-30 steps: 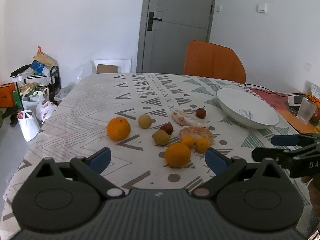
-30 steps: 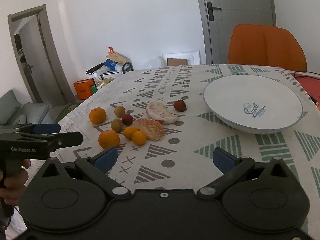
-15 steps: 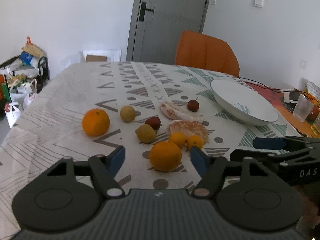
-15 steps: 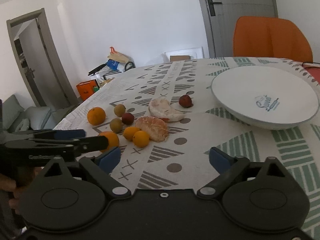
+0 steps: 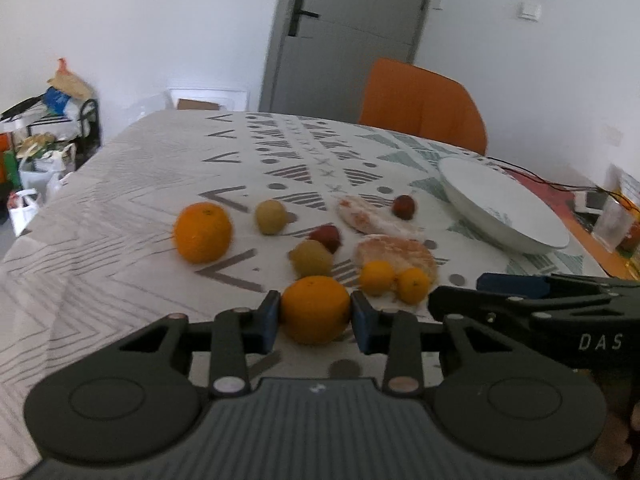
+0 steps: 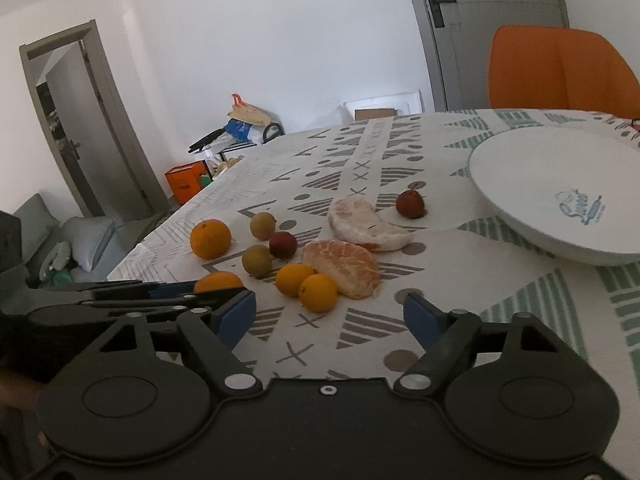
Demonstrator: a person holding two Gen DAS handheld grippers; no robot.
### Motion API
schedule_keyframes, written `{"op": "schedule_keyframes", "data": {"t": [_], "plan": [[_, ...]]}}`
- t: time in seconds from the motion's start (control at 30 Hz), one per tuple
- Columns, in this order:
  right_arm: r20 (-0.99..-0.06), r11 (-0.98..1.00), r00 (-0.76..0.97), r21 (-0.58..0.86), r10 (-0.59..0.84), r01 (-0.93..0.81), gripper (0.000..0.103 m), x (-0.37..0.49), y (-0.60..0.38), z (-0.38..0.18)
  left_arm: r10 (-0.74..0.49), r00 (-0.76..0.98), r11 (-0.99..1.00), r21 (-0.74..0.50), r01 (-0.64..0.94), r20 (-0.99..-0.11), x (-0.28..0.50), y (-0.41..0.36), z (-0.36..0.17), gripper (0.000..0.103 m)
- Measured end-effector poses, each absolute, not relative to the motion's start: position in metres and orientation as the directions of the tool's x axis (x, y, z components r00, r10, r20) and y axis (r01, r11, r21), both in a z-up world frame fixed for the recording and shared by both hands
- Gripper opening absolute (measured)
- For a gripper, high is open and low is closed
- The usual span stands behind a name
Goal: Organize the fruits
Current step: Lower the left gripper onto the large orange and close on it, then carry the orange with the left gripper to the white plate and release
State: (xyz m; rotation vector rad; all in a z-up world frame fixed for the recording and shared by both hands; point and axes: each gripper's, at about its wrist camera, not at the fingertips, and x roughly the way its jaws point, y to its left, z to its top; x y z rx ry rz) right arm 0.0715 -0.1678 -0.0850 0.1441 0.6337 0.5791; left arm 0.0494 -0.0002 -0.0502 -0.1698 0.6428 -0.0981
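Soft daylight, fisheye-warped edges (slight blur)

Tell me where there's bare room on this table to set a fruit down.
The white plate holds no fruit, so it is the roomiest spot. Bare cloth lies between the plate and the peeled orange, in front of the right tongs. The far tablecloth toward the orange chair is also bare. It is crowded around the small oranges, where the left tongs grip an orange.

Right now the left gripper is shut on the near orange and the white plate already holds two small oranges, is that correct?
Not quite: the plate is empty, as the right wrist view shows. The two small oranges lie on the cloth. The left gripper is indeed shut on the near orange.
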Motion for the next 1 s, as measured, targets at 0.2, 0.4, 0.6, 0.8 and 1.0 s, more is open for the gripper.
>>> {"op": "schedule_keyframes", "data": {"t": [0.2, 0.4, 0.6, 0.8, 1.0], "plan": [[-0.526, 0.834, 0.65, 0.289, 0.548, -0.47, 0.075, 0.076, -0.154, -0.087, -0.101, 0.796, 0.981, -0.193, -0.02, -0.596, 0.044, 0.019, -0.047, 0.036], [-0.538, 0.839, 0.649, 0.263, 0.538, -0.477, 0.065, 0.08, -0.139, -0.091, -0.075, 0.799, 0.979, -0.198, -0.056, -0.596, 0.038, 0.032, -0.043, 0.036], [-0.536, 0.83, 0.638, 0.293, 0.553, -0.474, 0.022, 0.08, -0.147, -0.09, -0.071, 0.806, 0.98, -0.193, -0.055, -0.588, 0.036, 0.032, -0.039, 0.036], [-0.497, 0.829, 0.664, 0.3, 0.559, -0.472, 0.022, 0.073, -0.167, -0.08, -0.085, 0.819, 0.982, -0.186, -0.027, -0.568, 0.037, 0.022, -0.031, 0.036], [-0.46, 0.841, 0.704, 0.302, 0.541, -0.449, 0.022, 0.069, -0.19, -0.068, -0.103, 0.83, 0.984, -0.176, 0.006, -0.548, 0.042, 0.006, -0.023, 0.036]]}}
